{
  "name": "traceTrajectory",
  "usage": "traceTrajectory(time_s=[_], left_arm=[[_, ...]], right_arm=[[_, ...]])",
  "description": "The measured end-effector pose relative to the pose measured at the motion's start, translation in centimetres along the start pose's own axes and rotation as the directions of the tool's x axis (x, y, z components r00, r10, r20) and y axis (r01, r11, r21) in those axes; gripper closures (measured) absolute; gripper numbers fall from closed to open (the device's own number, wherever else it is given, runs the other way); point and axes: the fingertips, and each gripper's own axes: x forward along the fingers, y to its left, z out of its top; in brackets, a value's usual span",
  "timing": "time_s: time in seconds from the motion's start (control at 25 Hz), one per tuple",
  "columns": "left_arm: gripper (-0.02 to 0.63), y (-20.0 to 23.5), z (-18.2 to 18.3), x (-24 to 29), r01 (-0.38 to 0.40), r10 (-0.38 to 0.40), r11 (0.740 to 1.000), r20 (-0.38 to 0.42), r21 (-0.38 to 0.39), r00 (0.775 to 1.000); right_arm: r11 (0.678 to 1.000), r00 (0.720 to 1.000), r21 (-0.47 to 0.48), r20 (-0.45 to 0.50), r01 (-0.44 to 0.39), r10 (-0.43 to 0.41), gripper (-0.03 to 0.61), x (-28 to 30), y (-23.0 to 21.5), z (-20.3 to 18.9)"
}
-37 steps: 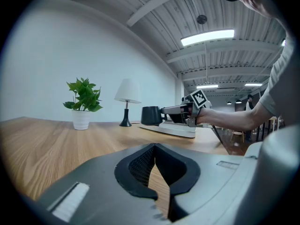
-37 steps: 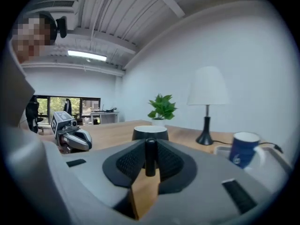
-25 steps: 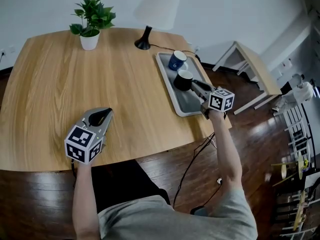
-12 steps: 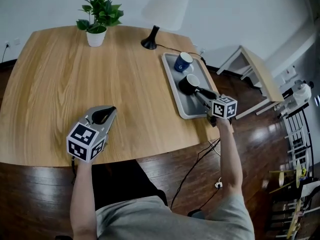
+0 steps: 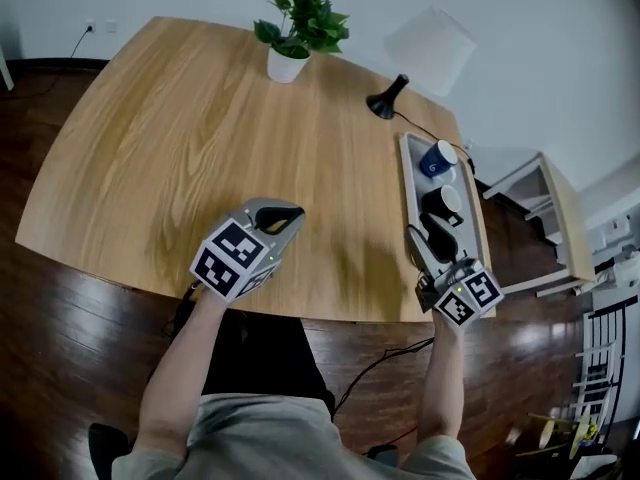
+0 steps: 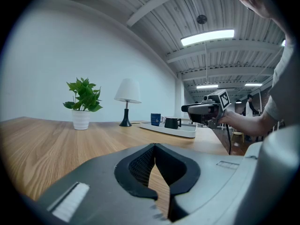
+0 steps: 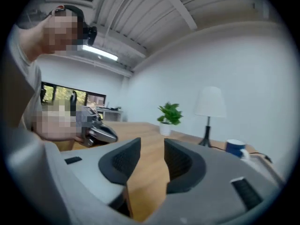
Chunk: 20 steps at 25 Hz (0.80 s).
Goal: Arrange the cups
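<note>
A black cup (image 5: 443,202) and a blue cup (image 5: 437,160) stand upright on the grey tray (image 5: 409,180) at the table's right edge. My right gripper (image 5: 430,236) hovers just short of the black cup, apart from it. Its jaws are opening and nothing is between them (image 7: 152,149). My left gripper (image 5: 283,214) rests shut and empty over the wood near the front edge (image 6: 154,146). The left gripper view shows both cups, blue (image 6: 155,119) and black (image 6: 172,123), far off on the tray (image 6: 174,131), with the right gripper (image 6: 199,108) beside them.
At the far side of the table stand a potted plant (image 5: 298,26) and a white lamp (image 5: 420,53), whose cable runs toward the tray. A small side table (image 5: 555,218) stands to the right on the dark floor. The round wooden table (image 5: 200,138) drops off close behind both grippers.
My right gripper let go of the black cup on the tray, drew back toward me and opened its jaws. The left gripper stayed put. The head view swung left.
</note>
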Motion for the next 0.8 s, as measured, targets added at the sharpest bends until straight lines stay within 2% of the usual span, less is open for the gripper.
traceTrajectory(time_s=[0.12,0.24,0.32,0.44,0.68,0.8], left_arm=[[0.604,-0.1,-0.2,0.1,0.002,-0.002,1.000,0.003,-0.003,1.000],[0.604,-0.1,-0.2,0.0,-0.005,0.005,1.000,0.009,-0.012,1.000],[0.605,0.5,-0.2,-0.4,-0.037,0.037,0.999,0.009,-0.019,0.999],[0.604,1.9,-0.2,-1.4,-0.076,0.076,0.997,0.000,-0.017,0.997],[0.604,2.3,-0.3,-2.3,-0.072,0.072,0.997,0.008,-0.029,0.997],[0.604,2.5,-0.2,-2.8,-0.074,0.075,0.997,0.010,-0.027,0.997]], right_arm=[[0.994,0.993,-0.024,0.030,-0.110,0.111,0.429,4.8,5.6,-0.5],[0.988,0.988,-0.031,0.014,-0.151,0.151,0.428,9.1,8.7,-1.5],[0.985,0.984,-0.012,0.017,-0.175,0.175,0.428,11.6,10.2,-1.8],[0.979,0.979,0.024,0.022,-0.202,0.202,0.430,14.7,11.7,-2.3],[0.962,0.974,0.153,0.003,-0.224,0.227,0.430,16.7,12.3,-3.1],[0.959,0.973,0.162,0.013,-0.231,0.232,0.430,17.0,12.7,-2.9]])
